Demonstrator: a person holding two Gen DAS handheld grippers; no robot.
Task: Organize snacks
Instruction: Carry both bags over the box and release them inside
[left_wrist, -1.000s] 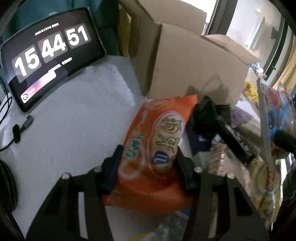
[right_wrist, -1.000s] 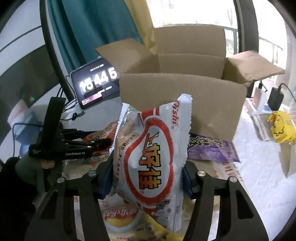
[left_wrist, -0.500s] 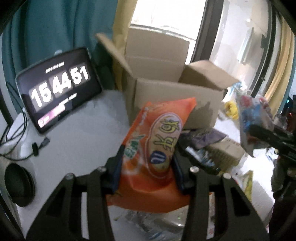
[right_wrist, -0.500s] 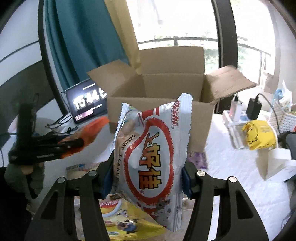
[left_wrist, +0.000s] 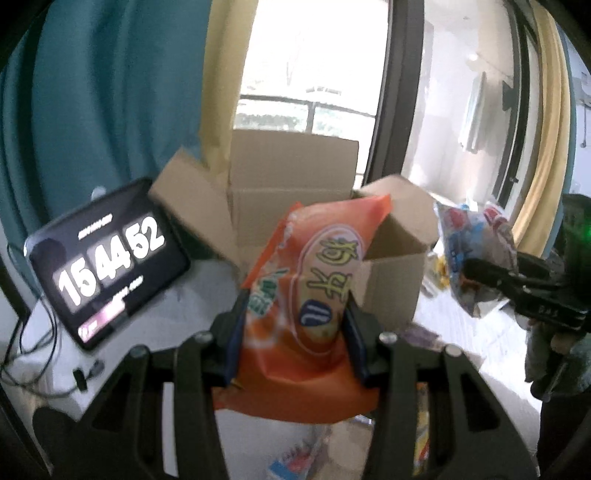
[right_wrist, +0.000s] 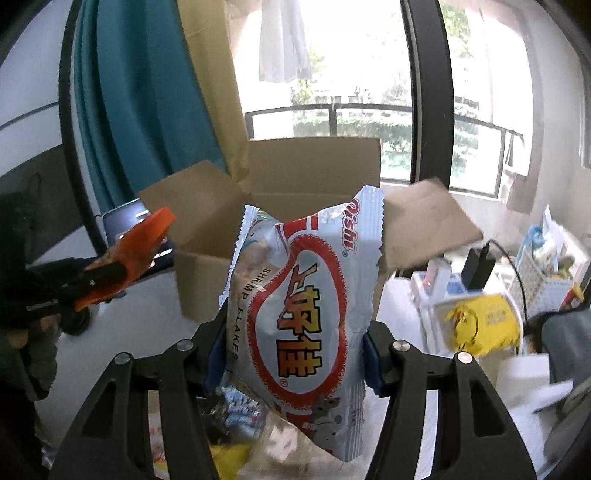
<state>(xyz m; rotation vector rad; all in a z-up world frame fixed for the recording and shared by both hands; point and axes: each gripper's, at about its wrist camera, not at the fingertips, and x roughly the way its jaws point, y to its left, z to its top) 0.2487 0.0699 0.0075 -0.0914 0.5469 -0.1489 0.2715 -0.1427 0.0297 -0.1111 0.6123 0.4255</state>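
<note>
My left gripper (left_wrist: 293, 336) is shut on an orange snack bag (left_wrist: 314, 295), held upright and clear of the table. Its pads press on both sides of the bag. My right gripper (right_wrist: 291, 350) is shut on a white and red shrimp flakes bag (right_wrist: 299, 306), also lifted. An open cardboard box (left_wrist: 291, 206) stands just behind both bags, flaps spread, its inside hidden. In the left wrist view the right gripper (left_wrist: 524, 284) shows at the right with its bag (left_wrist: 476, 251). In the right wrist view the left gripper (right_wrist: 92, 284) shows at the left with the orange bag (right_wrist: 136, 243).
A tablet clock (left_wrist: 107, 254) leans at the left of the box, with cables (left_wrist: 40, 354) beside it. Several loose snack packs (right_wrist: 229, 443) lie on the white table below the grippers. A yellow pack (right_wrist: 480, 321), chargers (right_wrist: 476, 266) and a white basket (right_wrist: 543, 280) sit at the right.
Both grippers have risen with their bags from table level to about the height of the box's rim. The box now looks smaller and lower in both views.
</note>
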